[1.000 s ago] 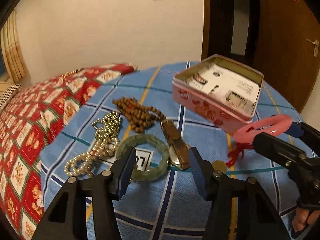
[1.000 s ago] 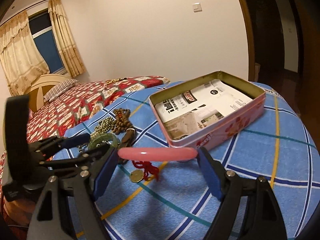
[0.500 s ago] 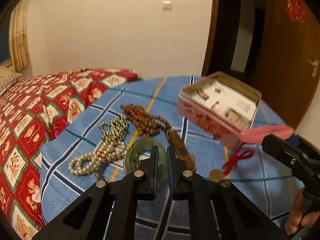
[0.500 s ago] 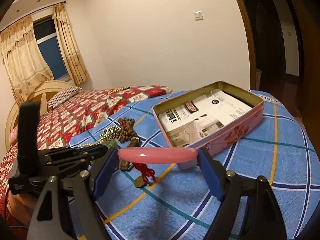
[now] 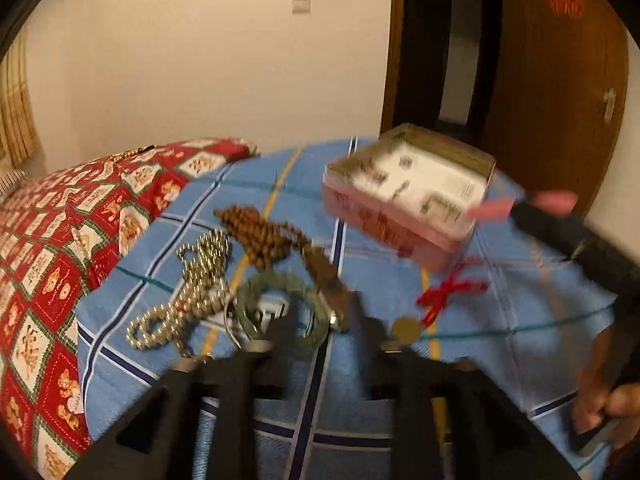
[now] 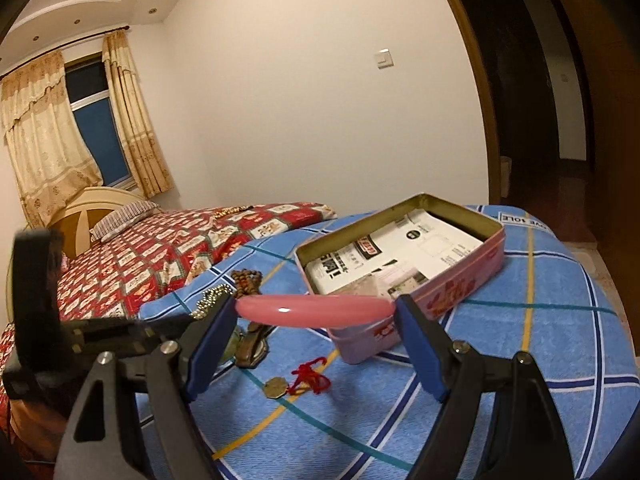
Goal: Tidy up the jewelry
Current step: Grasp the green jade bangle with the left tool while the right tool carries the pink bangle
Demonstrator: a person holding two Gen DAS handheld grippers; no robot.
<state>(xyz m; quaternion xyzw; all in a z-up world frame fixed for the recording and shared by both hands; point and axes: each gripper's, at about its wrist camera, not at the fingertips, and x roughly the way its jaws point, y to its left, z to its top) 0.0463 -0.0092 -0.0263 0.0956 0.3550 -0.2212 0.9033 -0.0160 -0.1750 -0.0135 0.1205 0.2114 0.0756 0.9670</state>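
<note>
My right gripper (image 6: 316, 312) is shut on a pink bangle (image 6: 316, 310), held level above the blue cloth, just in front of the open pink tin (image 6: 404, 256). In the blurred left wrist view my left gripper (image 5: 322, 320) is open and empty, hovering over a green jade bangle (image 5: 276, 284) and a brown watch (image 5: 324, 276). Beside them lie a pearl necklace (image 5: 192, 288), brown wooden beads (image 5: 260, 236) and a coin on a red cord (image 5: 444, 296). The tin (image 5: 404, 196) stands behind them, lined with paper.
The jewelry lies on a blue checked cloth (image 6: 520, 360) over a rounded surface. A bed with a red patterned cover (image 6: 160, 248) is at the left. A dark doorway (image 6: 532, 100) and wooden door are at the right.
My left gripper shut half a second ago and has opened again while moving; its view is now blurred. My right gripper has carried the pink bangle higher and nearer the tin.
</note>
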